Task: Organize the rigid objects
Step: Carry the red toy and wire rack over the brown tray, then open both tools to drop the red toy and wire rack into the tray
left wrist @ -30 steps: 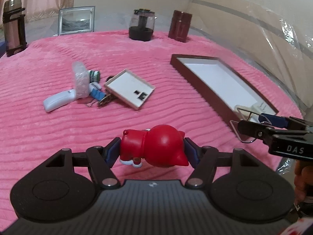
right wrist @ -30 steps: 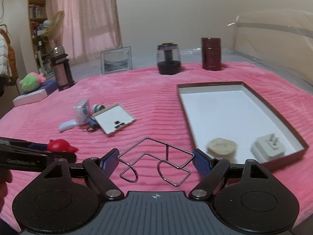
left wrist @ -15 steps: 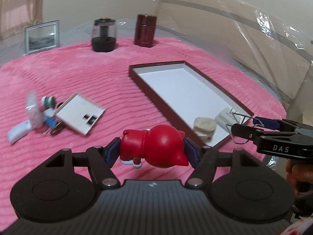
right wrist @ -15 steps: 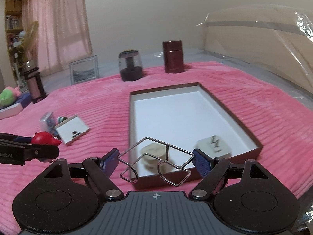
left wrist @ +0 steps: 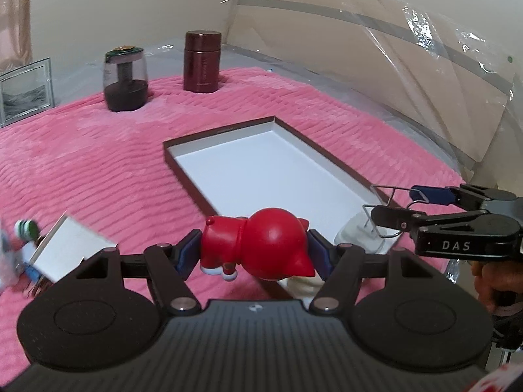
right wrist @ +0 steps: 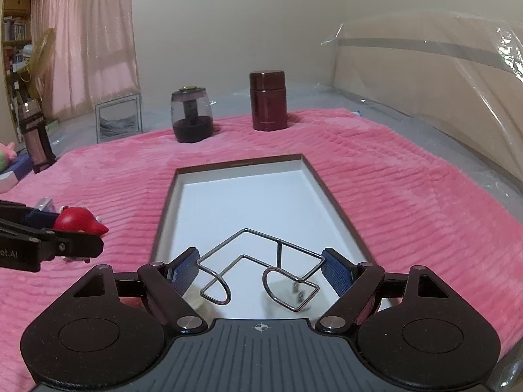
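Observation:
My left gripper (left wrist: 255, 251) is shut on a red toy figure (left wrist: 261, 245) and holds it above the near left edge of the brown tray with a white floor (left wrist: 248, 170). My right gripper (right wrist: 260, 271) is shut on a bent wire puzzle (right wrist: 261, 268) over the near end of the tray (right wrist: 242, 209). The right gripper also shows in the left wrist view (left wrist: 402, 205), and the red figure shows in the right wrist view (right wrist: 78, 220). A pale round object (left wrist: 349, 235) and a white plug (right wrist: 299, 290) lie in the tray's near end, mostly hidden.
A dark jar (right wrist: 192, 119) and a maroon canister (right wrist: 268, 99) stand at the far side of the pink blanket (right wrist: 392, 179). A picture frame (right wrist: 119, 117) stands far left. A small white box (left wrist: 70, 248) and small loose items (left wrist: 24, 228) lie to the left. Clear plastic sheeting (left wrist: 408, 65) rises on the right.
Both grippers have moved right and forward with their objects, so the tray now lies straight ahead of each. The white box and loose items have slid to the left edge.

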Motion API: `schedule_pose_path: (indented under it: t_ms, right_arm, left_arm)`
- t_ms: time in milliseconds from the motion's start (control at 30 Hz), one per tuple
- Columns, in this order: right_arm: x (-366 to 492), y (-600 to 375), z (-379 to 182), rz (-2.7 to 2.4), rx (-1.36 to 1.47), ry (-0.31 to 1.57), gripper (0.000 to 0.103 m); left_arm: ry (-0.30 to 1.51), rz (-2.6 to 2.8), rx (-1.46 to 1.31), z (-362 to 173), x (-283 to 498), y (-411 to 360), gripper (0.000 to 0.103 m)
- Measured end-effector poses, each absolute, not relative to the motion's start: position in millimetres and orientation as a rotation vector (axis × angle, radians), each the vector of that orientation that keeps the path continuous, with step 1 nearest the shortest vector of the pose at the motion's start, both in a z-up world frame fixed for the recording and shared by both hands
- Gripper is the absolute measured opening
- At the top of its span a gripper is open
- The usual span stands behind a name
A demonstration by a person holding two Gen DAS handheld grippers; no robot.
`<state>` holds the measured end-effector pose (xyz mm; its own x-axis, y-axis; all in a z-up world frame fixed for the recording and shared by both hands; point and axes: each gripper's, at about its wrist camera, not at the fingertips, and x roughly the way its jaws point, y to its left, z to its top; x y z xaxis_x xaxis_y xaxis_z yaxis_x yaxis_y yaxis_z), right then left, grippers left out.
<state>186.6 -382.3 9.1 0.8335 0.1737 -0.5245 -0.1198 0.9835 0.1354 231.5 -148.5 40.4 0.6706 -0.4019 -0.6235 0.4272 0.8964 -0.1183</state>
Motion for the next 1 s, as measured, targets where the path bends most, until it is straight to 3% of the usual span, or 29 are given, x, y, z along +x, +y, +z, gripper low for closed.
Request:
schedule_pose_path:
  t_ms: [600, 1000]
  right_arm:
    - [283.4, -418.4, -27.4, 0.241, 0.102, 0.691, 0.078]
    - [309.5, -417.4, -42.6, 0.239, 0.095, 0.738, 0.078]
  left_arm:
    - [0.745, -0.521, 0.115, 8.6, 316.3, -201.2, 0.064]
    - [0.771, -0.540, 0.168, -26.1, 332.3, -217.2, 0.064]
